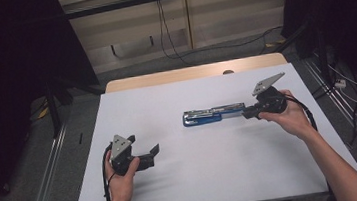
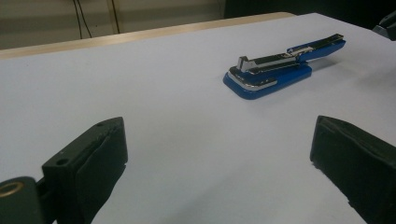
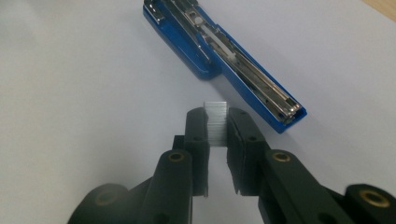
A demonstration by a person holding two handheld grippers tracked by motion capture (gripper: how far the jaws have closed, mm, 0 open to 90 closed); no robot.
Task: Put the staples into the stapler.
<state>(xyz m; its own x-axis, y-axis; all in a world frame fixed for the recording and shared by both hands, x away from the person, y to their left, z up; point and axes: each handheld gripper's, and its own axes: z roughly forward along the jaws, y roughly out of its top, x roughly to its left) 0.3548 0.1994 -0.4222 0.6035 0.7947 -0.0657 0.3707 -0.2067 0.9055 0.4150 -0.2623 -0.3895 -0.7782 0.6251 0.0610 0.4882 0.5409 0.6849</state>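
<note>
A blue stapler (image 1: 208, 115) lies swung open flat on the white table (image 1: 185, 180), its metal staple channel facing up (image 3: 233, 51). My right gripper (image 3: 217, 116) is shut on a silver strip of staples (image 3: 216, 122), held just short of the stapler's open arm (image 3: 275, 105). In the high view this right gripper (image 1: 248, 114) sits at the stapler's right end. My left gripper (image 1: 155, 150) rests at the near left of the table, open and holding nothing; its black jaws stand wide apart, with the stapler (image 2: 275, 70) far ahead of them.
The white table ends in a wooden strip (image 1: 193, 72) at the far side. Cables (image 1: 221, 43) run across the floor beyond it, and dark stands (image 1: 52, 93) flank the table.
</note>
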